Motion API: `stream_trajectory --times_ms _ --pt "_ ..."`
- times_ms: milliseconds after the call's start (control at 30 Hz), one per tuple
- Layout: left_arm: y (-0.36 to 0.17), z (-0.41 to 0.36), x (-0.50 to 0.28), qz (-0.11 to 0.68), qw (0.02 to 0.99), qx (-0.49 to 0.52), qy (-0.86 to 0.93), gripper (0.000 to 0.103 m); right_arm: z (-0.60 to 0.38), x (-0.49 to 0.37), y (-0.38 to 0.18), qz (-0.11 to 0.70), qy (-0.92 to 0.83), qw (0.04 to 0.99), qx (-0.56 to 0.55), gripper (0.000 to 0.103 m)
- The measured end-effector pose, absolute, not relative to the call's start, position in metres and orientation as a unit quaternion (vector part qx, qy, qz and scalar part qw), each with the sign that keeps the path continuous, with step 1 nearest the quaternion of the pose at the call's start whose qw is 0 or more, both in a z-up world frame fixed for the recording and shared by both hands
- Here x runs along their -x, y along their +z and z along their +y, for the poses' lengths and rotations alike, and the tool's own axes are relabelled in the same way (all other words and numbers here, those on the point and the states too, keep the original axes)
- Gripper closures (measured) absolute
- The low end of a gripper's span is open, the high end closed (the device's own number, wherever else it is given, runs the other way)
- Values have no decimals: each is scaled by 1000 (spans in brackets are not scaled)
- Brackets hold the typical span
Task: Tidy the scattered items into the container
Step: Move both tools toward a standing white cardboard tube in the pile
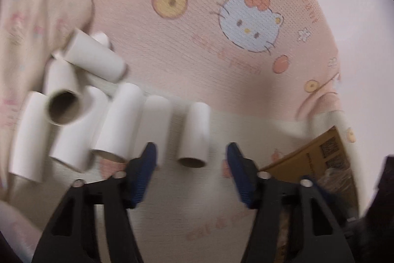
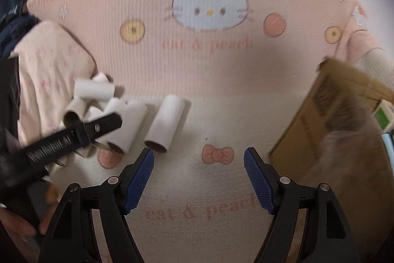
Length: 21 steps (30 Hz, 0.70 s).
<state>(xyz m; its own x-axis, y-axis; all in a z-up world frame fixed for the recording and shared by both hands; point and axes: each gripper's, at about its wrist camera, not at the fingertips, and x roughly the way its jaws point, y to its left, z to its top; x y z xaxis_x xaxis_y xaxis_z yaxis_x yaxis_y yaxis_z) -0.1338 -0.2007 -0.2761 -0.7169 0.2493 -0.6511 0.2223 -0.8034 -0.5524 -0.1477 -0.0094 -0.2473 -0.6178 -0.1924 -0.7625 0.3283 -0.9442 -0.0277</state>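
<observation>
Several white cardboard tubes lie in a heap (image 1: 81,100) on a pink and cream cat-print blanket (image 1: 221,53). One tube (image 1: 194,134) lies apart at the heap's right end, just ahead of my open, empty left gripper (image 1: 190,152). In the right wrist view the same lone tube (image 2: 165,123) lies just ahead and left of my open, empty right gripper (image 2: 199,154). The left gripper (image 2: 73,134) shows there over the heap (image 2: 103,110). A brown cardboard box (image 2: 332,120) stands at the right; it also shows in the left wrist view (image 1: 317,159).
A folded pale pink cloth (image 2: 49,70) lies left of the heap. A small green and white carton (image 2: 383,115) sits beyond the box. The blanket (image 2: 209,65) covers the whole surface.
</observation>
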Motion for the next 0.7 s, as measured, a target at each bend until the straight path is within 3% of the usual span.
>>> stream_trajectory --times_ms 133,200,333,700 --pt "-287 -199 156 -317 16 397 861 50 -15 158 -266 76 -890 163 -419 29" --pt "-293 -198 167 -324 28 410 852 58 -18 165 -275 75 -886 169 -424 29" --pt "-309 -195 195 -320 42 466 824 65 -22 176 -284 56 -884 177 -429 29" --pt "-314 -196 230 -291 47 491 820 73 -36 200 -293 1 -878 211 -429 29"
